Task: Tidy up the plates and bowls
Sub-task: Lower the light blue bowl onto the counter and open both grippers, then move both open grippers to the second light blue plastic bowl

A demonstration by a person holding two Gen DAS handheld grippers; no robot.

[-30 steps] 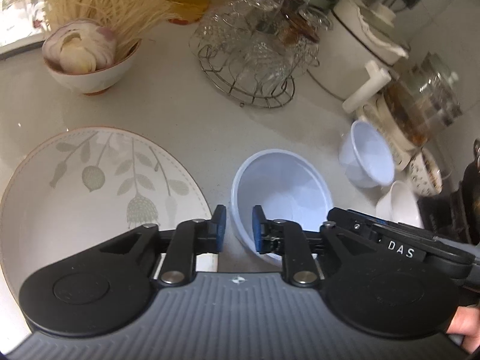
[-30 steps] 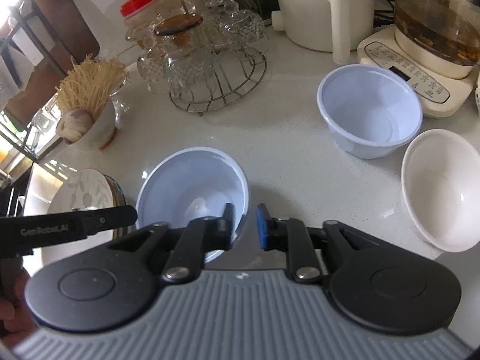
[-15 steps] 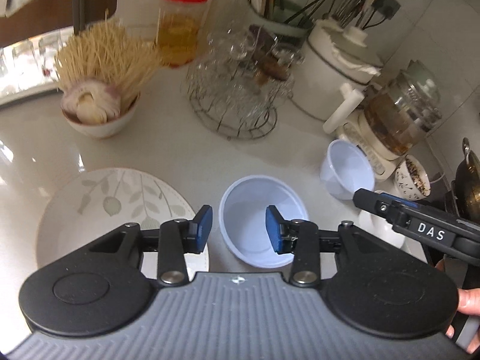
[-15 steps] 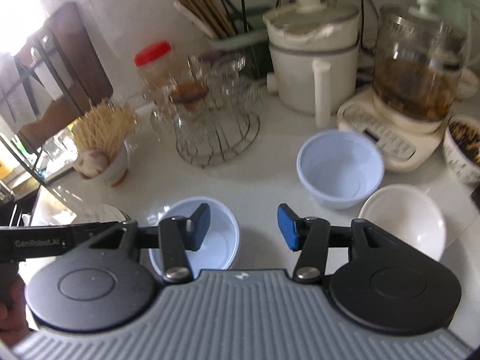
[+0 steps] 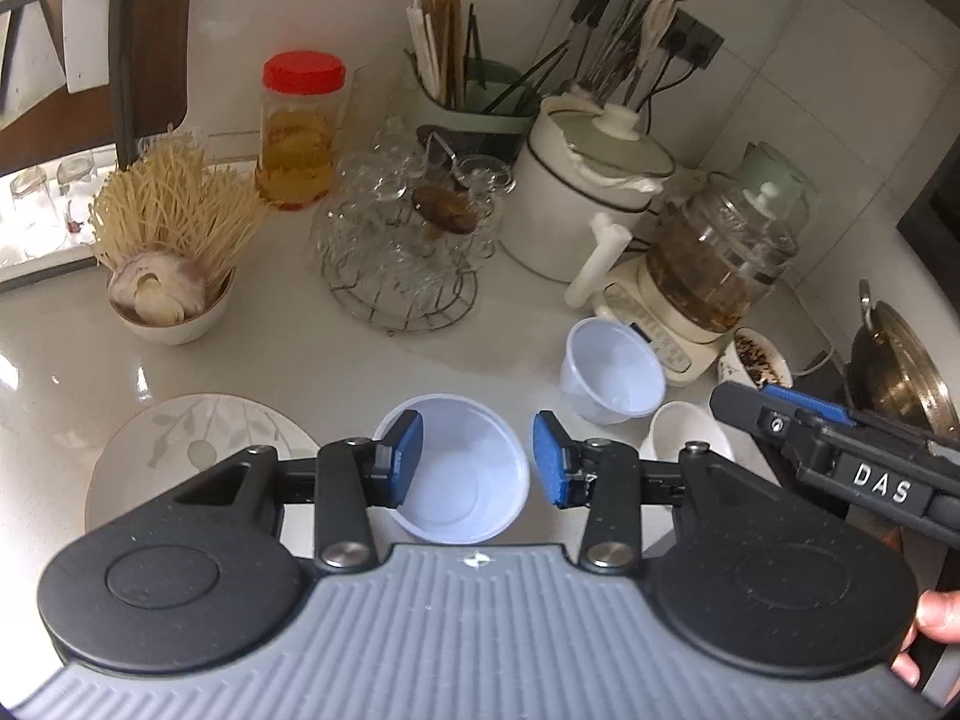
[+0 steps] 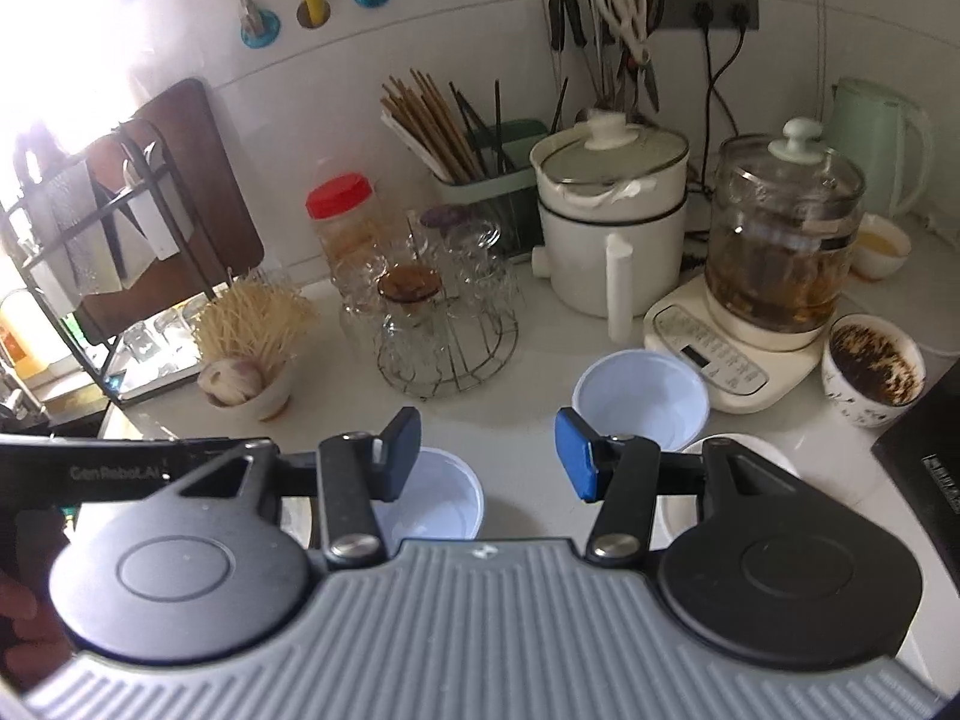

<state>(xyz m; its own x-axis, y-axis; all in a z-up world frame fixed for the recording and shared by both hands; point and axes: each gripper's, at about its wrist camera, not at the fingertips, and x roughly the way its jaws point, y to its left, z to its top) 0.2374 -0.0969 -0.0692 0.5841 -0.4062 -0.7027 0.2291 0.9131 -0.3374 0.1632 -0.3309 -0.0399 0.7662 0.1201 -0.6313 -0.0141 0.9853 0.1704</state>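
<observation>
Both grippers are hanging spread and empty: the pale blue bowl [image 5: 453, 483] is lying directly between and below the left gripper [image 5: 477, 462] fingers, left of the right gripper [image 6: 486, 453].

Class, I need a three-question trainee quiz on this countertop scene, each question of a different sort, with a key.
1. True or false: the left tool is shut on the near plastic bowl.
2. What lies left of that bowl? A) leaf-pattern plate B) kettle C) wok
3. Fill in: the jar has a ___ lid.

Key: 1 false, both tools are open, the right tool too; 2 A; 3 red.
</observation>
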